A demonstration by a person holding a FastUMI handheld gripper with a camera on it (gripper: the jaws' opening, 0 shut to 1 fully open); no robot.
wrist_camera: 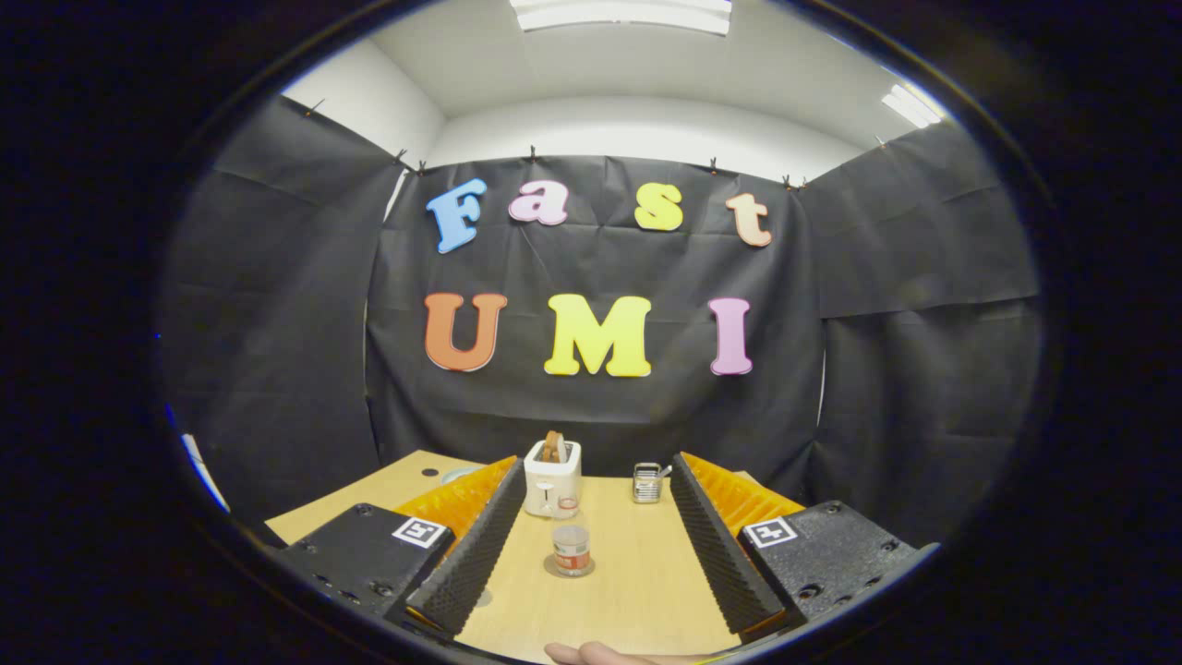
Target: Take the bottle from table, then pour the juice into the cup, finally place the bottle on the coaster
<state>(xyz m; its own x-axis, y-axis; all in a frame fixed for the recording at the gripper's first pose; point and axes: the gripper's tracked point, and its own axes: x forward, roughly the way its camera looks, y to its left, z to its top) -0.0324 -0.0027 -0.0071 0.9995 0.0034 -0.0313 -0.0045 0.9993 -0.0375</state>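
Claw (596, 473) is spread wide w/ nothing between the fingers, only bare table (637, 591); both fingers run fwd on either side of the work area, so everything that matters sits in the lane between them. The small clear bottle (571, 549), red label, stands upright about mid-lane, a bit left of centre and nearer you than the fingertips. It's on a round dark disc that reads as the coaster (554, 572), which is where the task wants the bottle to end up; can't say from here how it got there. Beyond it, at the far edge of the table, is a white toaster (552, 480) w/ toast sticking up, and right in front of that a clear cup (566, 505). It's too small to tell whether it holds juice or touches the toaster. A small metal rack (647, 483) sits far right, near the right fingertip and well apart from the bottle. A hand (591, 654) shows at the near edge. My read: the scene fits either a bottle parked after pouring or one waiting for pickup, and the cup is too unclear to settle it. With the claw this wide and centred, the bottle could pass between the fingers w/o either one knocking it.
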